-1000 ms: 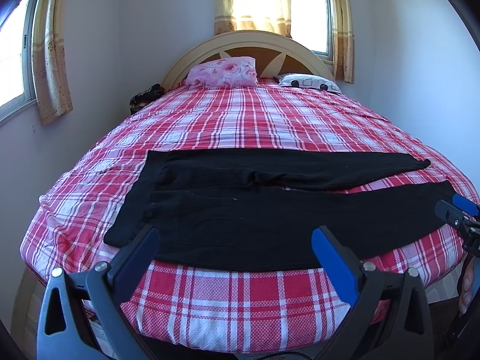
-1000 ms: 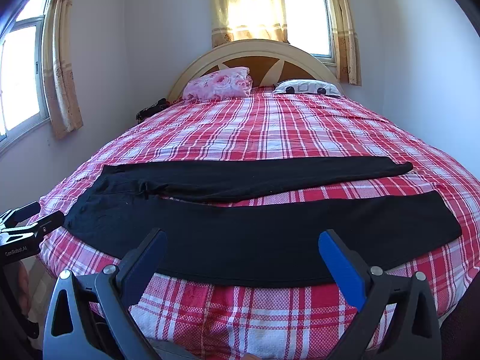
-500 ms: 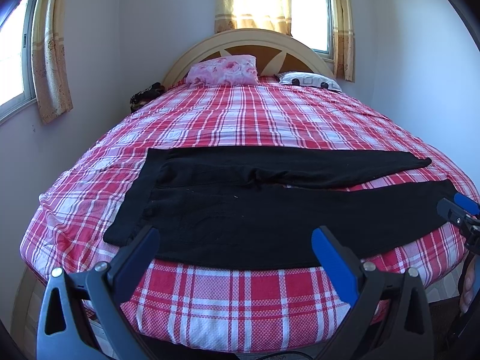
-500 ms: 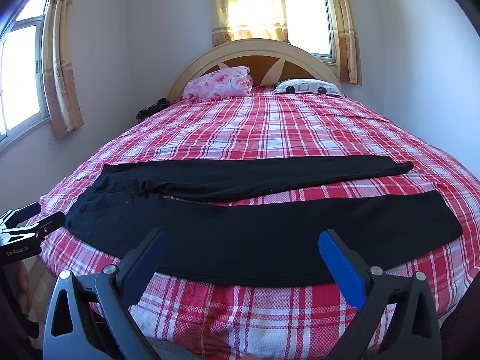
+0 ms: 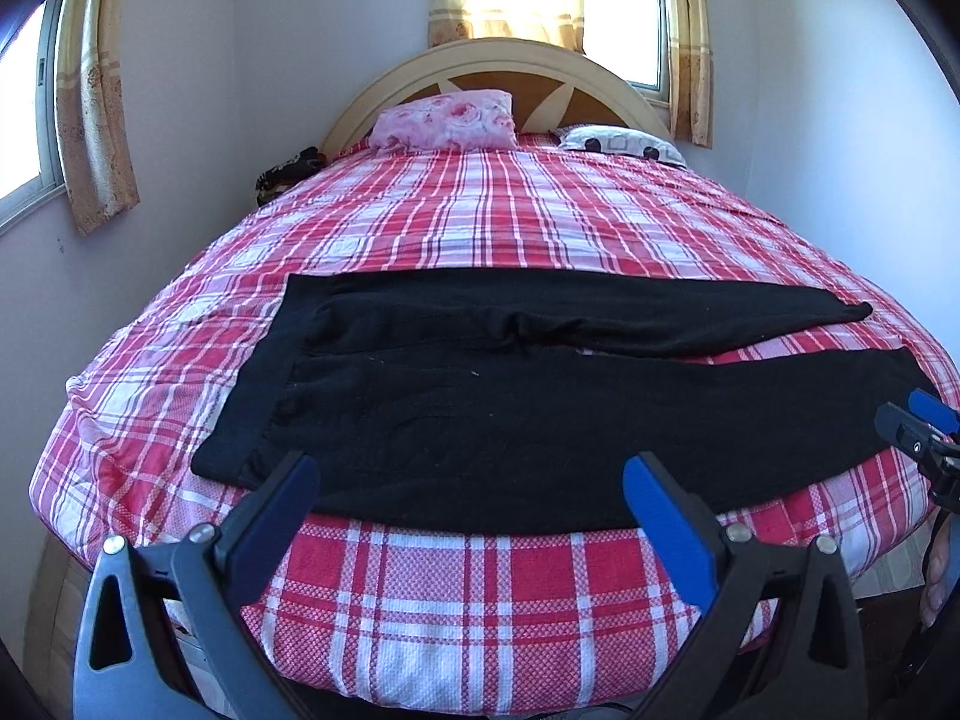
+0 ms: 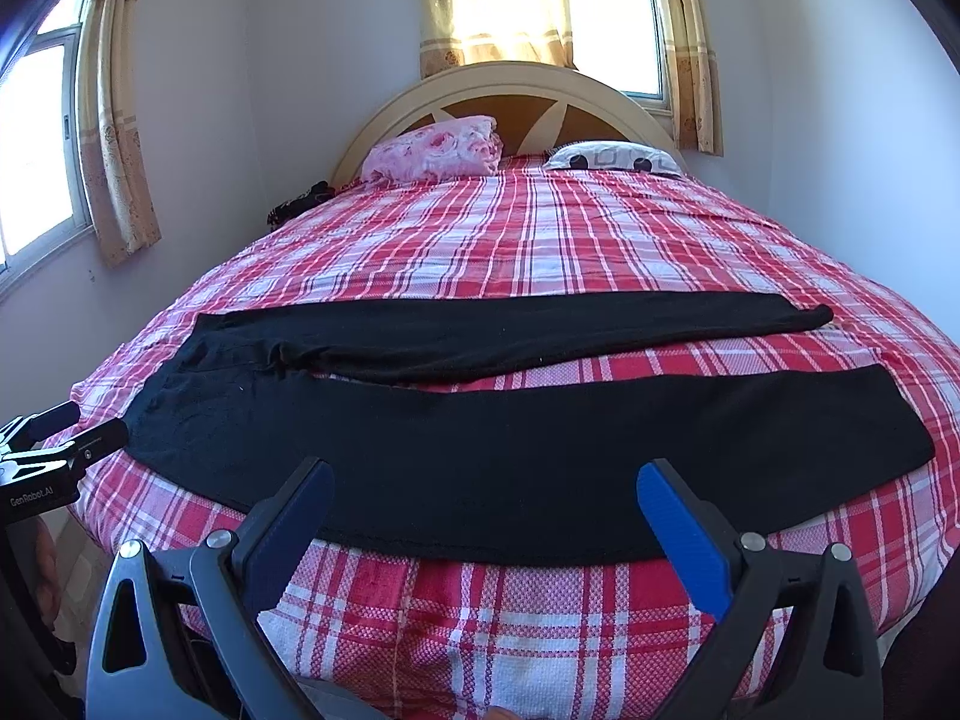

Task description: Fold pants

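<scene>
Black pants lie flat across the near part of a bed with a red plaid sheet, waistband to the left, both legs stretched to the right and spread apart. My left gripper hovers open over the near edge by the waist end, with nothing between its blue fingers. Over the near leg, my right gripper stands open and empty too. Each gripper shows at the side of the other's view: the right gripper, the left gripper.
A pink floral pillow and a white patterned pillow lie by the curved headboard. A dark bundle sits at the bed's far left corner. Walls and curtained windows surround the bed. A hand shows at the right edge.
Both grippers have drifted very slightly; the pants lie unchanged and both grippers stay open.
</scene>
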Action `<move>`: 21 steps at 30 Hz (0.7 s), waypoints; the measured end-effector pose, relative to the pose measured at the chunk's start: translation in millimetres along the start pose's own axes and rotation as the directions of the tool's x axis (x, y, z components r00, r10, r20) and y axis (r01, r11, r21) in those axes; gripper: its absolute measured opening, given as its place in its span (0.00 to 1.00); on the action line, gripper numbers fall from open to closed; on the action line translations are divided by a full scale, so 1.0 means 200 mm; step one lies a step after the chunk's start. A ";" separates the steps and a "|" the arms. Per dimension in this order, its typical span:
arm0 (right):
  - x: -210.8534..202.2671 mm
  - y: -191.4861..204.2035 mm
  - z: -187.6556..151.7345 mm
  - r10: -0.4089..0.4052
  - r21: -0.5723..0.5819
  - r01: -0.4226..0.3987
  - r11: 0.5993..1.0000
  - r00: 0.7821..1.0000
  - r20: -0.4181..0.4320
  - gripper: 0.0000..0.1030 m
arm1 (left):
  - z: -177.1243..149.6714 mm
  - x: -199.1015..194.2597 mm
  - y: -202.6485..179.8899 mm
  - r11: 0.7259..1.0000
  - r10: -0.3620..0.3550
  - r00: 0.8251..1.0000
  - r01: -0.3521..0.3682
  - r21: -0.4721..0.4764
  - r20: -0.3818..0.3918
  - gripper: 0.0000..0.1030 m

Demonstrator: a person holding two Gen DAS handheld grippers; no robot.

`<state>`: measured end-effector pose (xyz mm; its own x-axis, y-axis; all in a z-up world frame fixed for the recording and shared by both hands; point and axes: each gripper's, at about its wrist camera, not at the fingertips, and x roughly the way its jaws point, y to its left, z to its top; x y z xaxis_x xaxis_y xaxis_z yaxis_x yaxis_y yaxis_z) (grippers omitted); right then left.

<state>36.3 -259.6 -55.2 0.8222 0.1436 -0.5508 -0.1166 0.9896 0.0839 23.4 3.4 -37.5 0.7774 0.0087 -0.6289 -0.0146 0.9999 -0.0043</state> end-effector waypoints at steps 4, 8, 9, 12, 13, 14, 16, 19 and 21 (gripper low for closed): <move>0.07 -0.01 -0.02 -0.004 0.007 0.005 1.000 0.999 -0.036 0.99 | -0.01 0.07 0.01 1.000 0.001 1.000 -0.001 0.002 -0.030 1.00; 0.12 -0.03 -0.02 0.014 0.022 -0.013 1.000 0.999 -0.048 0.99 | 0.02 0.14 0.03 1.000 0.010 0.999 -0.009 0.026 -0.053 1.00; 0.13 -0.04 0.00 0.021 0.028 -0.020 0.999 0.999 -0.041 0.99 | 0.03 0.16 0.05 0.999 0.015 0.998 -0.014 0.029 -0.055 1.00; 0.15 -0.07 0.04 0.028 0.033 -0.028 0.999 0.999 -0.029 0.99 | 0.11 0.21 0.12 0.999 0.013 0.998 -0.011 0.033 -0.057 1.00; 0.17 -0.09 0.07 0.030 0.029 -0.029 0.999 0.999 -0.031 0.99 | 0.15 0.23 0.15 0.999 0.017 0.998 -0.014 0.040 -0.055 1.00; 0.19 -0.11 0.10 0.026 0.025 -0.025 0.999 0.999 -0.038 0.99 | 0.18 0.26 0.18 0.998 0.026 0.998 -0.024 0.053 -0.050 1.00; 0.22 -0.15 0.15 0.011 0.016 -0.010 1.000 0.999 -0.041 0.99 | 0.27 0.32 0.26 0.995 0.065 0.997 -0.062 0.077 -0.036 1.00; 0.25 -0.24 0.25 -0.010 0.015 0.010 1.000 0.999 -0.038 0.99 | 0.40 0.45 0.40 0.990 0.115 0.993 -0.111 0.083 -0.038 0.99; 0.28 -0.33 0.31 -0.005 0.034 0.006 0.999 0.999 -0.035 0.99 | 0.48 0.56 0.49 0.991 0.122 0.991 -0.119 0.055 -0.061 0.97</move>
<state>123.8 -316.5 -40.3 0.8029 0.1385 -0.5798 -0.0922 0.9898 0.1086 168.4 104.4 -33.6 0.7303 0.1300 -0.6707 -0.0726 0.9909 0.1130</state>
